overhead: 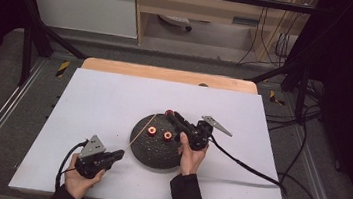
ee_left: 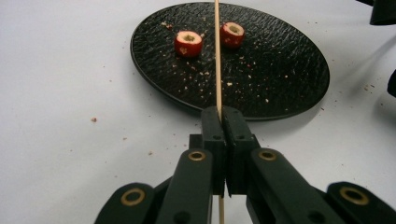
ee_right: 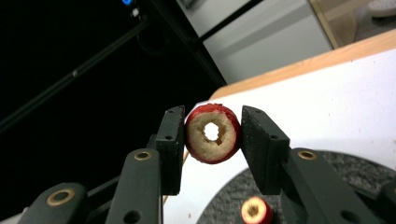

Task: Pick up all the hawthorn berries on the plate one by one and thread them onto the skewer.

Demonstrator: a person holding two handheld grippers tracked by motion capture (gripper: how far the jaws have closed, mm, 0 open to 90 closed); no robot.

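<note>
Left gripper (ee_left: 223, 114): at the near left of the table, jaws fully closed on a thin wooden skewer (ee_left: 217, 56). The skewer runs from the jaws toward the far right, over the plate.
Right gripper (ee_right: 213, 135): held over the far edge of the plate, jaws closed on a cored fruit piece (ee_right: 213, 133), one pad on each side of it. Its cut face and the hole through its middle are toward the camera on this gripper.
Black plate (overhead: 155, 153): round, dark, rough surface, in the middle of the white table (overhead: 114, 97), between the two hands. Small crumbs lie on it.
Other fruit pieces: two red cored pieces (ee_left: 188, 43) (ee_left: 232, 34) lie on the far part of the plate, one on each side of the skewer, not touching it.
Skewer tip: near the fruit in the right gripper; I cannot tell whether it touches.
</note>
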